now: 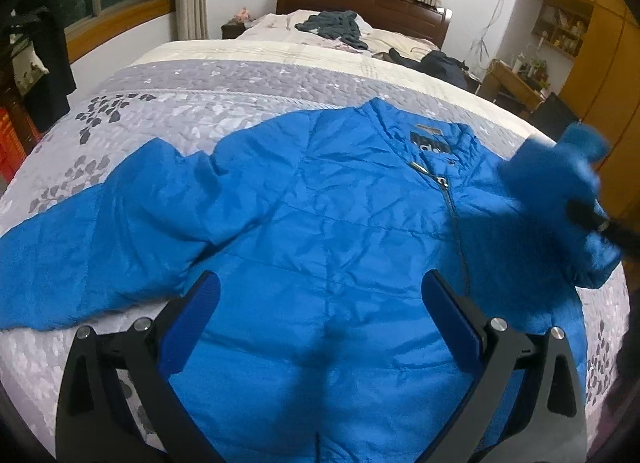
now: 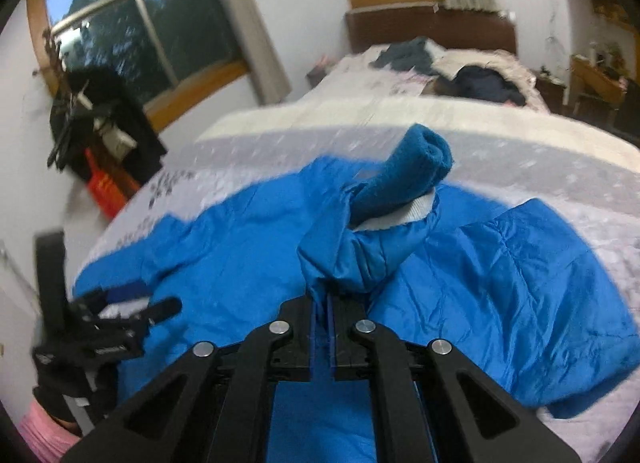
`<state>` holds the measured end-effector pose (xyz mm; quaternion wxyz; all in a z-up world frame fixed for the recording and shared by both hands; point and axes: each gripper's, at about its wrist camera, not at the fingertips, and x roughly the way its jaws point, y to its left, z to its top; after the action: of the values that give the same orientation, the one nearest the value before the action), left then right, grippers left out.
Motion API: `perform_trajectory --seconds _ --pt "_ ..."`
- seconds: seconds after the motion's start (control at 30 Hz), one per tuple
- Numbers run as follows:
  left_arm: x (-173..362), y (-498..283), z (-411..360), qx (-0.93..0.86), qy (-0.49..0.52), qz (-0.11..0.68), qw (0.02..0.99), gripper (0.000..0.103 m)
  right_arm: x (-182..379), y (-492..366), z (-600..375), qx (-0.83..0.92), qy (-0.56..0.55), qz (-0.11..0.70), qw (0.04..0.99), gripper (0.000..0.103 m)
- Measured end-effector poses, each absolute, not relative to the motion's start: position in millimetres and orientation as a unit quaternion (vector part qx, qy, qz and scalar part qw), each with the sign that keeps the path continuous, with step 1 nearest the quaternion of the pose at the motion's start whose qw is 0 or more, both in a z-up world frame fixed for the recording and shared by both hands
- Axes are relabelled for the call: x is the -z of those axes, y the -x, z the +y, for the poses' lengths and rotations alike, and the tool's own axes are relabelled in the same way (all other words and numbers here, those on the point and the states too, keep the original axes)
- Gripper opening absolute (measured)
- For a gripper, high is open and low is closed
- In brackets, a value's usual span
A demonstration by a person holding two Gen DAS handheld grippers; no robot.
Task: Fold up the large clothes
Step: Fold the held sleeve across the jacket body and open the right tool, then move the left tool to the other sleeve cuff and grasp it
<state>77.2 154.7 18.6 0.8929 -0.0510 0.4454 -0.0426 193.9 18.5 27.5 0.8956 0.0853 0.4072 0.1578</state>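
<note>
Pinched between my right gripper's jaws is the right sleeve of the blue puffer jacket, lifted off the bed so its knit cuff is sticking up above the chest. My left gripper is hovering with jaws wide and holding nothing, just over the jacket's lower front. I am working on a jacket that is lying front-up and zipped on the quilted bedspread, collar away from me. Judging by this, I am only at the first fold: the right sleeve is being carried inward, while the left sleeve is lying spread out flat, and the body is not yet folded.
</note>
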Motion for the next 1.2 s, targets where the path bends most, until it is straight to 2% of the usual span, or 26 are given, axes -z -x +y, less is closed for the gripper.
perform_trajectory --seconds 0.2,0.3,0.33,0.37,0.57,0.7,0.93,1.1,1.13,1.2 --pt "-18 -82 169 0.027 0.061 0.448 0.891 0.1 11 -205 54 -0.183 -0.062 0.459 0.867 0.006" --pt "-16 -85 172 0.026 0.066 0.454 0.888 0.1 13 -200 64 -0.2 -0.037 0.469 0.859 0.017" --pt "-16 -86 172 0.026 0.067 0.455 0.887 0.1 11 -196 65 -0.205 -0.029 0.469 0.859 0.028" --pt "-16 -88 172 0.028 0.068 0.457 0.886 0.1 5 -190 63 -0.216 -0.029 0.464 0.858 0.035" --pt "-25 -89 156 0.049 0.065 0.456 0.886 0.1 -31 -164 32 -0.227 -0.047 0.434 0.871 0.039" --pt "-31 -91 123 0.073 0.044 0.455 0.886 0.1 -52 -167 -19 -0.157 -0.094 0.413 0.892 0.042" --pt "-29 -97 23 0.119 -0.075 0.448 0.883 0.1 -36 -167 -121 0.002 -0.17 0.4 0.9 0.048" --pt "-1 -115 -23 0.098 -0.126 0.471 0.868 0.1 -30 -167 -156 0.014 -0.191 0.405 0.894 0.048" --pt "4 -119 -24 0.093 -0.125 0.476 0.866 0.097 -31 -164 -159 0.013 -0.192 0.401 0.896 0.048" --pt "9 -124 -21 0.102 -0.11 0.486 0.861 0.067 -35 -160 -167 0.013 -0.194 0.395 0.898 0.048"
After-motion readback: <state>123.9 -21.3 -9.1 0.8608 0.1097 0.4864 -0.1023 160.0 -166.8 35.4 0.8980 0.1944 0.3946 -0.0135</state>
